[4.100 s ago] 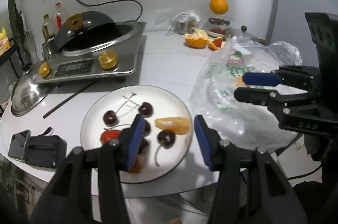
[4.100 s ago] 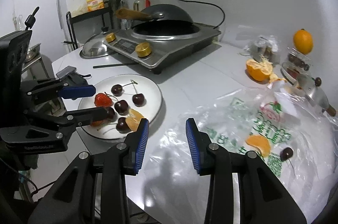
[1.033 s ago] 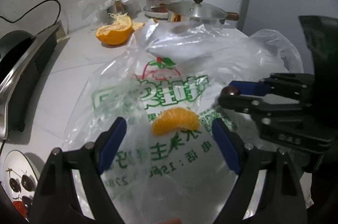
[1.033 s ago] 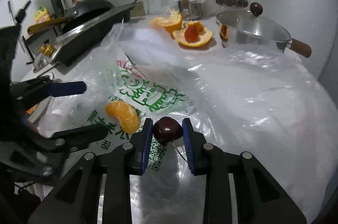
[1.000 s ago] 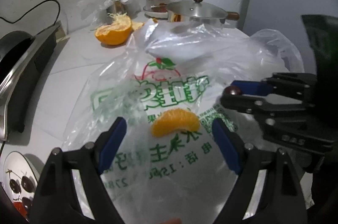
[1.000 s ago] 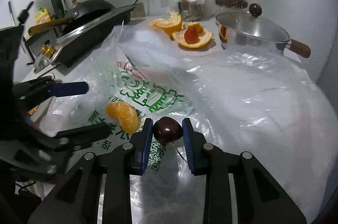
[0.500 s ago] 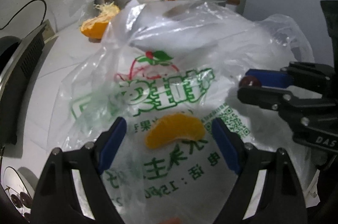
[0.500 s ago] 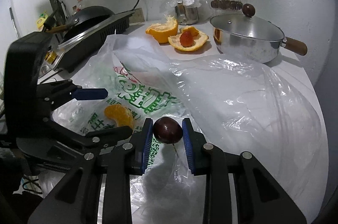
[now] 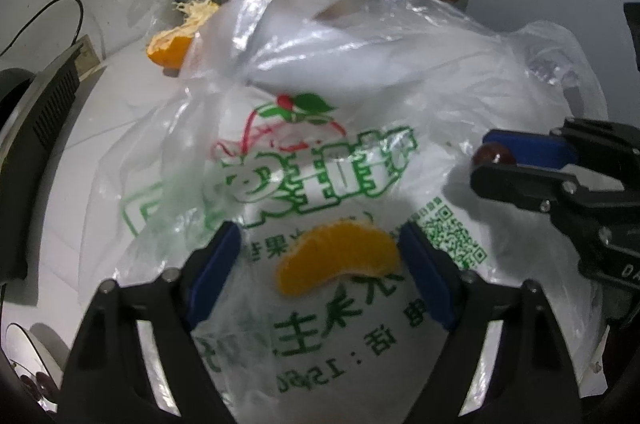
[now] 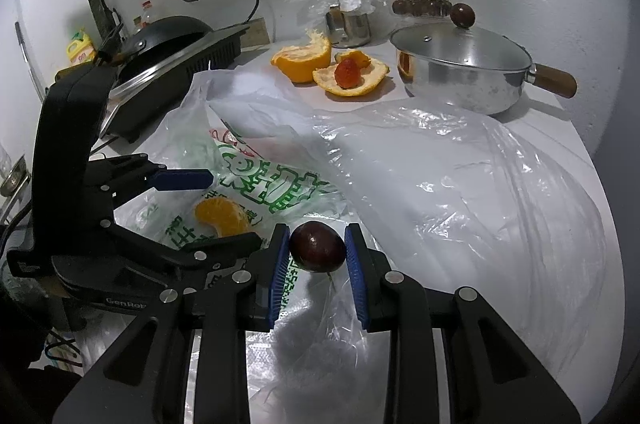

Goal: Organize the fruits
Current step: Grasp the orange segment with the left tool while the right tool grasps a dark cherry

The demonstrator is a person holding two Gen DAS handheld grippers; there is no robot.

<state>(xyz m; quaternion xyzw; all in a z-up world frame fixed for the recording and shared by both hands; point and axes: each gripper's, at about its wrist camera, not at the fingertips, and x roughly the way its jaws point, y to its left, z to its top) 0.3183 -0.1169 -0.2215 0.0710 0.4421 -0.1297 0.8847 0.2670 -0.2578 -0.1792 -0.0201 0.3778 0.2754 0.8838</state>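
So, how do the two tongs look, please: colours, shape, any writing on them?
Both tongs are black plastic frames with silver screws and two long fingers lined with ribbed blue pads. The left tongs carry white lettering on the body, seen in the right wrist view, beginning "GenRob". The right tongs show white letters in the left wrist view, cut off at the edge. No sleeve or cable on them is visible.

Your left gripper [image 9: 320,264] is angling downward, jaws just closing around the orange segment [image 9: 338,258]; your right gripper [image 10: 317,250] is pinching a cherry [image 10: 317,251] beside that segment.
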